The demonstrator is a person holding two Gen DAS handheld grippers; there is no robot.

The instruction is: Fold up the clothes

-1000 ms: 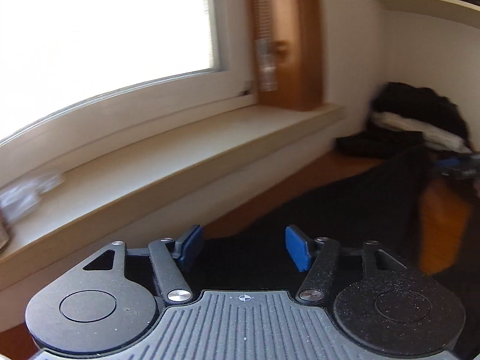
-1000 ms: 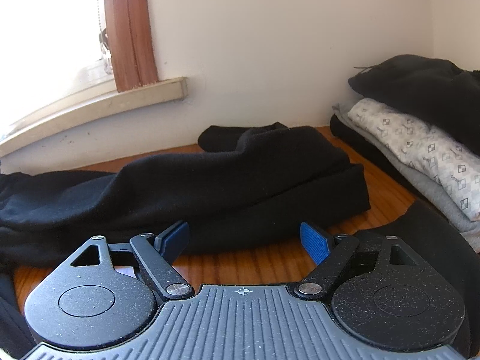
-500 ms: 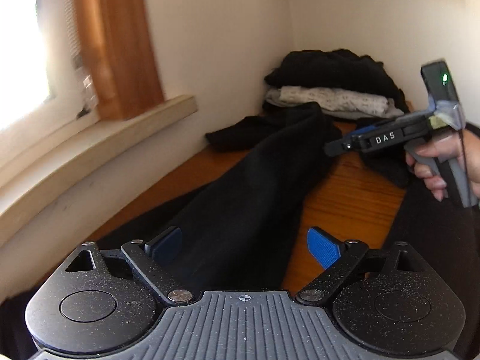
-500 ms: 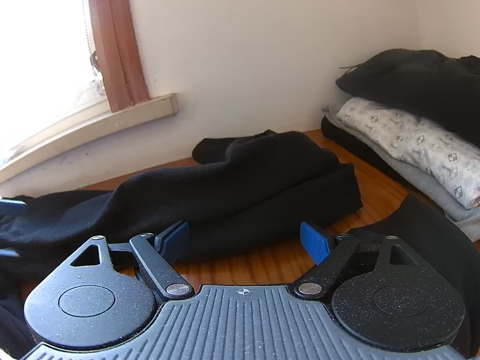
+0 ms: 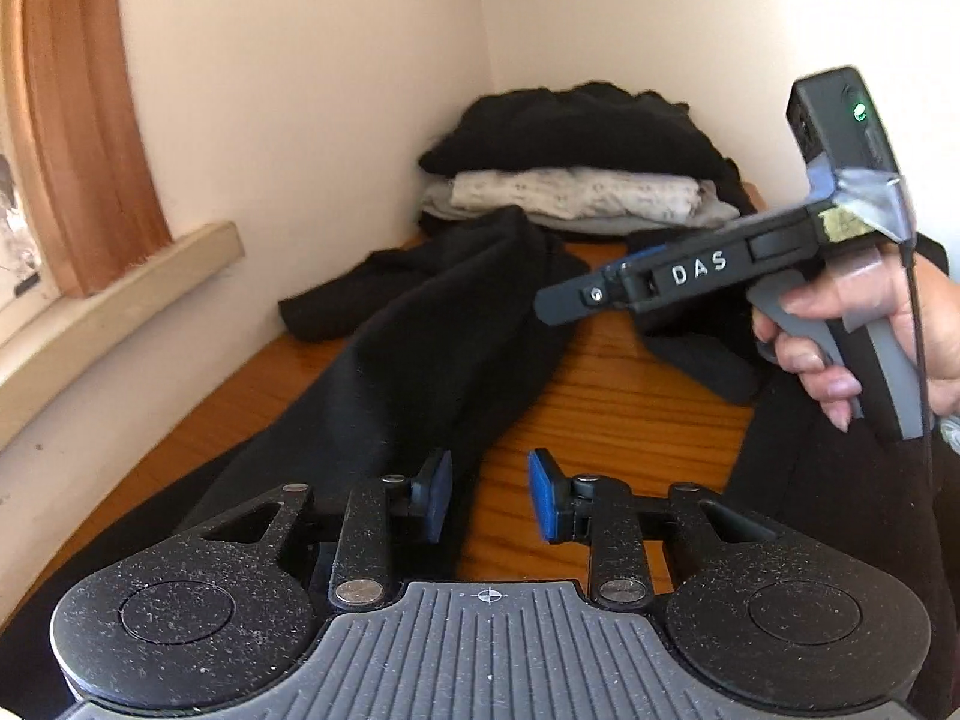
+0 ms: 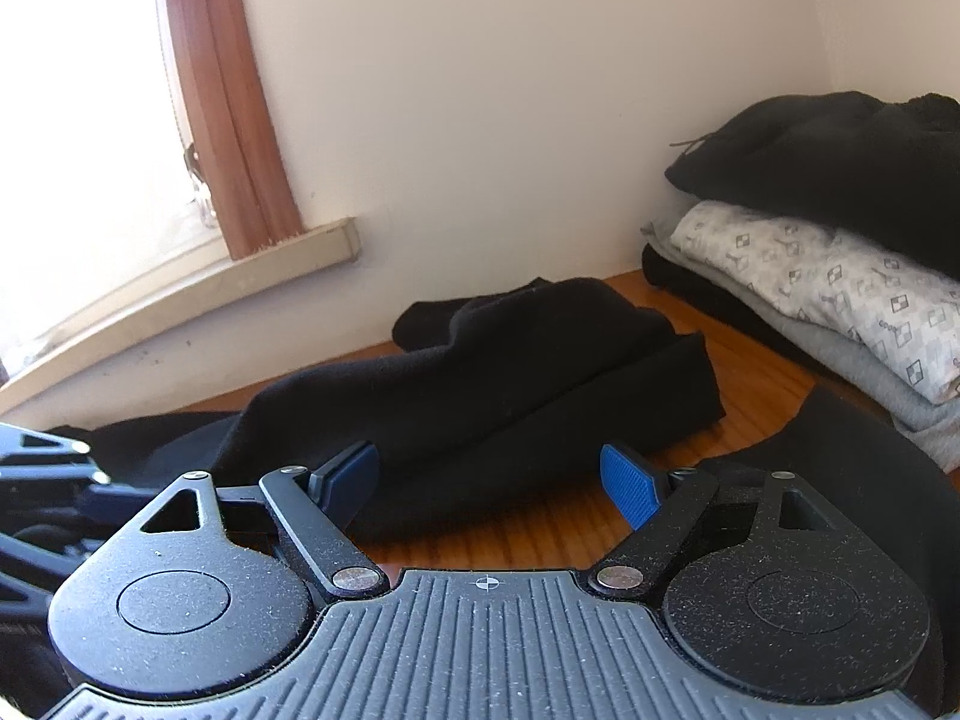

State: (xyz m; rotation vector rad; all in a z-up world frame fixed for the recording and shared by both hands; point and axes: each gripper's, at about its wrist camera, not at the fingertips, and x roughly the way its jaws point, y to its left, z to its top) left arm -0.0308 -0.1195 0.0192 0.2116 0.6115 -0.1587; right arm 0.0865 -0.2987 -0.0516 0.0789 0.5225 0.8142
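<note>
The black garment (image 5: pixel 432 348) lies loosely strewn along the wooden table (image 5: pixel 606 408), just in front of the folded stack (image 5: pixel 576 192). Left gripper (image 5: pixel 489 495) and right gripper (image 6: pixel 489 480) both gape, holding nothing. Any grasp should pinch an edge cleanly, flat to the table; the stack crowds the garment's far end

Two wrist fisheyes looking low across the surface (image 5: pixel 606 396) toward the corner.

Each is sitting just behind its own jaws, facing forward. The left is looking along the black garment (image 5: pixel 432 354) toward the stack (image 5: pixel 576 192), catching the right gripper (image 5: pixel 600 294); the right is sharing both, nearer the stack (image 6: pixel 828 264).
</note>
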